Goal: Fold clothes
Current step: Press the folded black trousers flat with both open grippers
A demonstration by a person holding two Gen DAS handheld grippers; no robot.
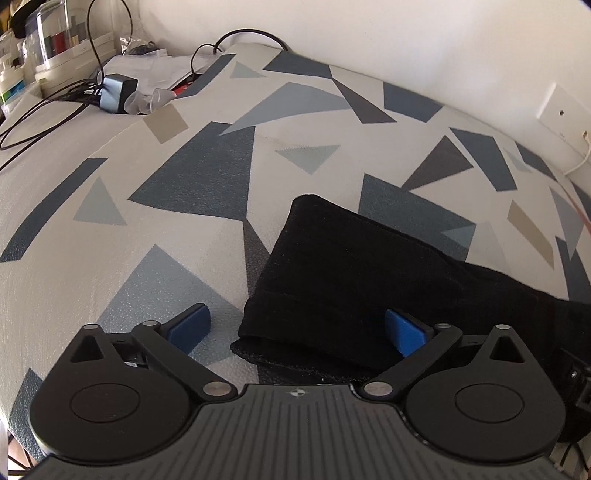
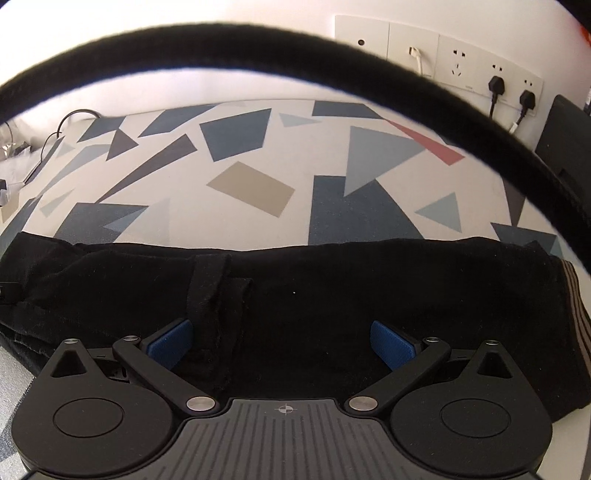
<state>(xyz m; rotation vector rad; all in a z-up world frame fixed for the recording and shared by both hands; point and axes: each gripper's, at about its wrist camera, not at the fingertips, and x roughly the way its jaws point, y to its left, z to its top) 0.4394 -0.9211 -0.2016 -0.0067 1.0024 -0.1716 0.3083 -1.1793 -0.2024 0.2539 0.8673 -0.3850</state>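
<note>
Two grippers hang low over a table covered in a cloth [image 1: 155, 236] printed with blue, grey and tan triangles, and both have their blue-padded fingers spread wide with nothing clamped between them. The left gripper [image 1: 297, 326] sits at the near edge of a black garment [image 1: 343, 266]: its right pad is over the dark fabric, its left pad is over bare patterned cloth just beside the garment's hemmed end, and that end lies in the gap between the fingers. From there the garment runs away ahead and to the right as a long flat band. The right gripper [image 2: 280, 343] is directly above the same black garment [image 2: 369, 295], which stretches across the whole width in front of it, with a raised fold or seam just ahead of its left pad and a striped grey band showing at the far right end. A thick black cable [image 2: 258, 40] arches close across the top of the right wrist view. Far ahead and to the left of the left gripper, past the cloth's edge, stand clear plastic storage boxes [image 1: 55, 33]; red and dark items show inside, too blurred to name. Nearer lie a grey power adapter [image 1: 116, 92] and loose black cords. Wall sockets [image 2: 480, 70] with two black plugs are ahead and right of the right gripper.
</note>
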